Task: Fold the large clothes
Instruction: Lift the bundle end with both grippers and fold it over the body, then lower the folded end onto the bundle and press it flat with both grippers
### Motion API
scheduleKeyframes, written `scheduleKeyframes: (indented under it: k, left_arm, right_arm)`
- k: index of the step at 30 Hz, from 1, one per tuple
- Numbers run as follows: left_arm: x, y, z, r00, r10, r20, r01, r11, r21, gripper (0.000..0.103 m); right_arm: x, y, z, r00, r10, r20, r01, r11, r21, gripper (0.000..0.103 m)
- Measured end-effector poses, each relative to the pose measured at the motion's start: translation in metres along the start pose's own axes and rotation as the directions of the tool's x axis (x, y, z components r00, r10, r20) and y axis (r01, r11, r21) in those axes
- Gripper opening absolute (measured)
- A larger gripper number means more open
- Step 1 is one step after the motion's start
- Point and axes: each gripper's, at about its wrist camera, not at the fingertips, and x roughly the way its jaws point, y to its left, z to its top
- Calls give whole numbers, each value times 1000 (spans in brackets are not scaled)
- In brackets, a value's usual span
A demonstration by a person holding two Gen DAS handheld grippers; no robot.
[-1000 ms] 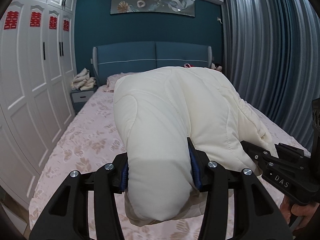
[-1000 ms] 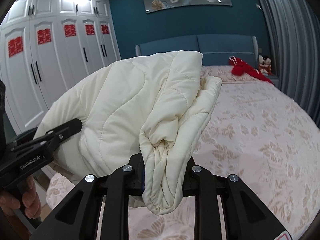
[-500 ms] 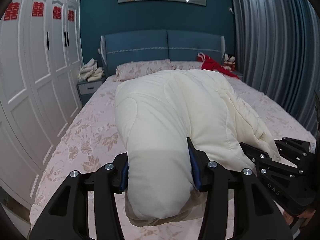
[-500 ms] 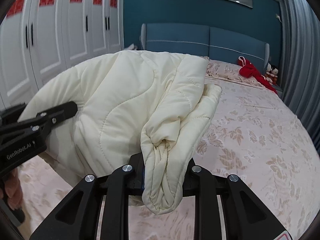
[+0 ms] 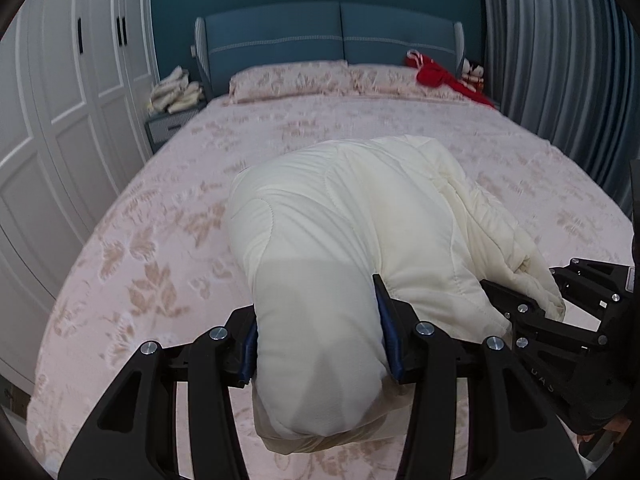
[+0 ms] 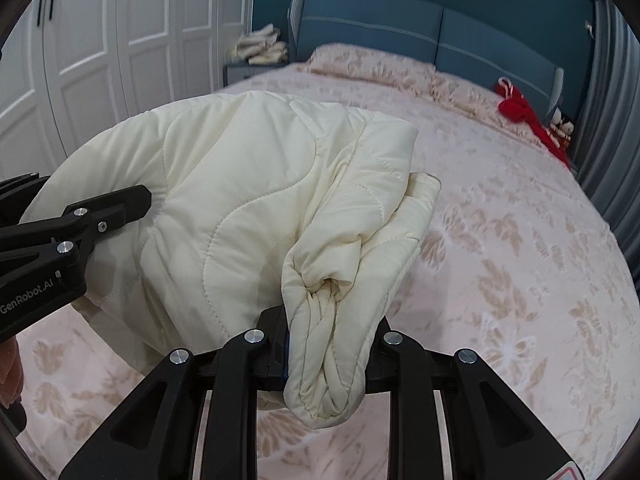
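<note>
A cream quilted jacket point(image 5: 344, 232) hangs folded between my two grippers above the bed. My left gripper point(image 5: 320, 344) is shut on a thick padded fold of it. My right gripper point(image 6: 328, 344) is shut on a bunched edge of the same jacket point(image 6: 240, 200). The right gripper also shows at the right of the left wrist view point(image 5: 560, 320), and the left gripper at the left of the right wrist view point(image 6: 72, 232). The jacket's far end looks low over the bedspread; I cannot tell whether it touches.
A wide bed point(image 5: 160, 240) with a pink floral spread fills both views. Pillows point(image 5: 288, 76) and a red garment point(image 5: 436, 76) lie by the blue headboard. White wardrobes point(image 5: 60, 120) stand left, with a nightstand piled with cloth point(image 5: 176, 92). Grey curtains point(image 5: 560, 60) hang right.
Both grippers have tilted down and lowered the jacket toward the bed. More of the bedspread and pillows shows beyond the jacket. The grips have not changed.
</note>
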Motion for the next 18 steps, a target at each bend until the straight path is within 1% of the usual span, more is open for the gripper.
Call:
scheduleKeyframes:
  k: [6,10,12,13,14,16,17,18]
  left_arm:
    - [20,-1,-19,999,13,-36,-13,1000,14,47]
    - [27,0,-27,998,21,-60,-20,1000,13,48]
    - [29,-1,-31,997,29,-73,-28,999,16,50]
    - [30,-2,-33,996,31,-80,-30,999,14,52]
    - [31,-1,-36,995,33,-93,-33,999,7,53]
    - [31,2,-41,992,38,-122,-41,999,-22,61]
    - [32,5,-43,990,39,-136,-45,998,-37,63]
    - [30,9,-46,987,42,-152,-51,997,-55,67]
  right_arm:
    - [20,10,-15,999,-21,-26,20,999,-37,22]
    - [29,9,-21,999,-18,-47,17,1000,-23,23]
    - [33,8,-25,998,-12,-63,12,1000,-10,24]
    - [36,6,-27,997,-4,-73,4,1000,-1,25]
    - [37,4,-28,997,6,-79,-5,1000,14,29]
    - [37,-7,-32,994,57,-94,-50,995,83,32]
    - [36,-14,-34,990,89,-107,-75,988,134,35]
    - [35,-22,-36,985,125,-116,-102,977,186,41]
